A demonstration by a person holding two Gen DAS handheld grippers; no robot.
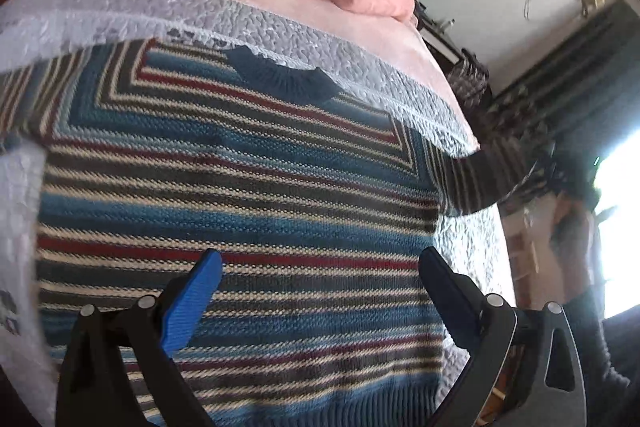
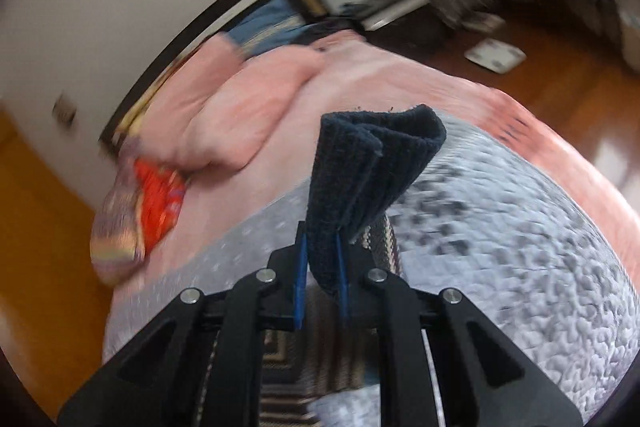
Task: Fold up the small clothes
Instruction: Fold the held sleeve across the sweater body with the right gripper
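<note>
Left sleeve: runs off the far-left edge of the left wrist view, lying flat on the bed.
Sweater [image 1: 240,187]: striped knit, spread flat on the grey quilt [image 1: 280,23] that covers the bed, collar at the far side, ribbed hem nearest.
Left gripper [image 1: 320,259]: hovers over the lower body of the sweater, fingers wide apart, holding nothing.
Right sleeve [image 1: 468,183]: lifted off the quilt at the right edge of the body, not lying flat.
Right gripper [image 2: 322,259]: fingers narrow, clamped on the dark ribbed cuff [image 2: 372,163], which stands up beyond them; the view is motion-blurred.
Step in hand: judged to be the sleeve fold, the right sleeve being carried across the body.
Next move: likely calls for laying the cuff flat on the chest, then releasing, while the left gripper pins the body or takes the left sleeve.
</note>
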